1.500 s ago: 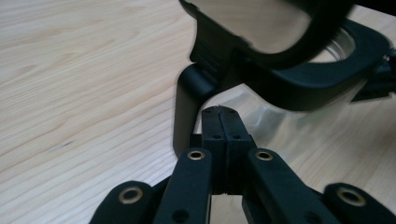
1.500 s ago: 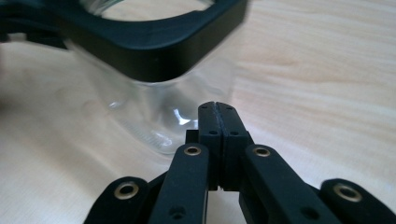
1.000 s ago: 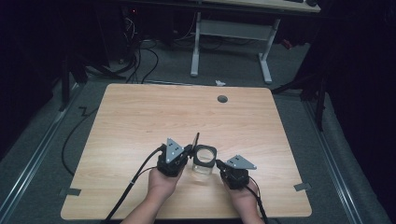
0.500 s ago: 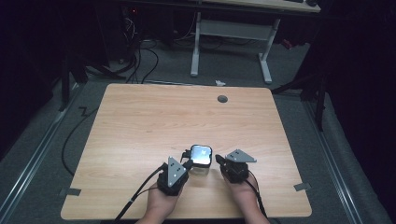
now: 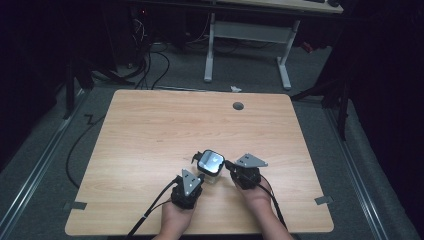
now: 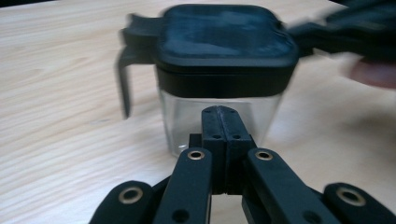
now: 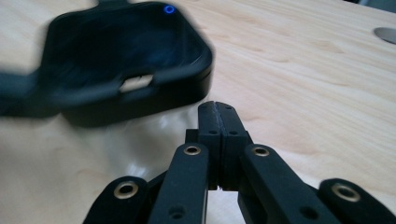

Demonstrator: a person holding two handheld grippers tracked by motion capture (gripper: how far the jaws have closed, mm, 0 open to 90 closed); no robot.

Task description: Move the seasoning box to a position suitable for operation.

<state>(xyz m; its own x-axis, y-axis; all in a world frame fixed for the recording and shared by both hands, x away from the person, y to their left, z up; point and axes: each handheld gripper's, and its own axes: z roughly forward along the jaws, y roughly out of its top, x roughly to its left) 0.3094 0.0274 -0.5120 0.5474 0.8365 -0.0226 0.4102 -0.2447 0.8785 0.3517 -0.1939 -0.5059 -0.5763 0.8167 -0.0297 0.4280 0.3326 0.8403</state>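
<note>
A small square container (image 5: 209,165) stands upright on the wooden worktop (image 5: 150,130), toward its near edge. It has a clear body (image 6: 219,121) and a black lid (image 6: 224,32) with rounded corners. A black latch or handle (image 6: 125,70) projects from one side of the lid and hangs down beside the body. In the high view the lid top reflects light. No brand, label or writing can be read on it; a small blue ring mark (image 7: 169,9) shows near one corner of the lid in the right gripper view.

The left gripper (image 5: 196,176) lies just beside the container on its near-left side. Its fingers (image 6: 212,140) are pressed together with nothing between them, the tips directly in front of the clear body; contact cannot be confirmed.

The right gripper (image 5: 231,165) lies just beside the container on its right. Its fingers (image 7: 211,135) are likewise pressed together and empty, the tips close under the lid edge.

A round grey grommet (image 5: 238,106) sits in the worktop well beyond the container, near the far edge.
</note>
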